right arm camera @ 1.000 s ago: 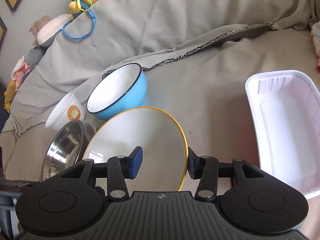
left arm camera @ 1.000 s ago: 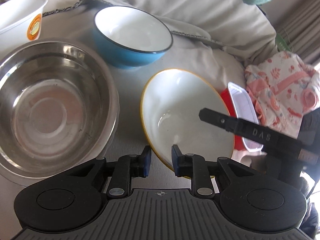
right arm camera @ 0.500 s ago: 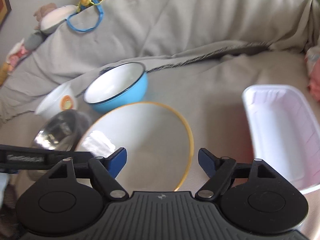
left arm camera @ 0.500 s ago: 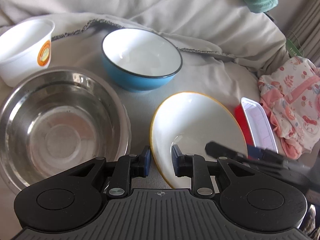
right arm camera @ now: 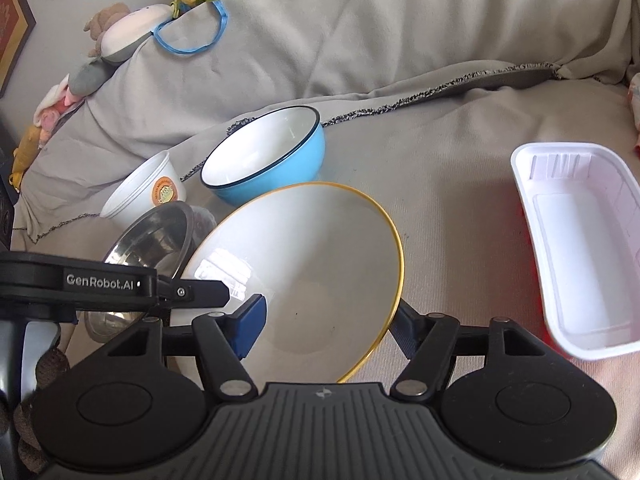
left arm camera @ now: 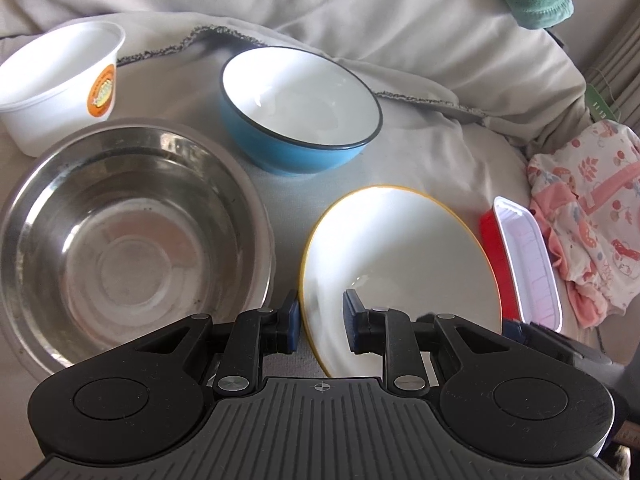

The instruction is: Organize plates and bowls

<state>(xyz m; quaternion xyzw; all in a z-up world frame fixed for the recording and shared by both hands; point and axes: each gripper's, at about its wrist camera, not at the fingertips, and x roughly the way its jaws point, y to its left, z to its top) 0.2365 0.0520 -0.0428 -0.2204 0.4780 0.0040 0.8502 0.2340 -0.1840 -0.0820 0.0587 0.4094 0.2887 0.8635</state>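
Left wrist view first: the left gripper (left arm camera: 319, 326) sits low in the frame with its jaws narrowed across the near rim of the yellow-rimmed bowl (left arm camera: 404, 268), one pad outside the rim and one inside, though a sliver of gap shows on each side, so whether it truly pinches is hard to tell. A steel bowl (left arm camera: 120, 236) fills the left of the frame, a blue bowl (left arm camera: 298, 112) stands above centre, a white tub (left arm camera: 60, 80) sits at upper left, and a red-and-white tray (left arm camera: 524, 268) lies at right beside a pink cloth (left arm camera: 588, 216). Right wrist view: the right gripper (right arm camera: 326, 326) is spread wide around the same yellow-rimmed bowl's lower edge, its left pad over the bowl's inside and its right finger behind the rim, not closed on it; the left gripper's finger reaches in from the left edge. The bowl looks tilted on the soft grey blanket (right arm camera: 440, 168). My worry is a slip: a shallow bite on a smooth glazed rim could let the bowl pivot or drop when lifted, knocking the steel bowl just beside it, and the yielding blanket gives no steady base.
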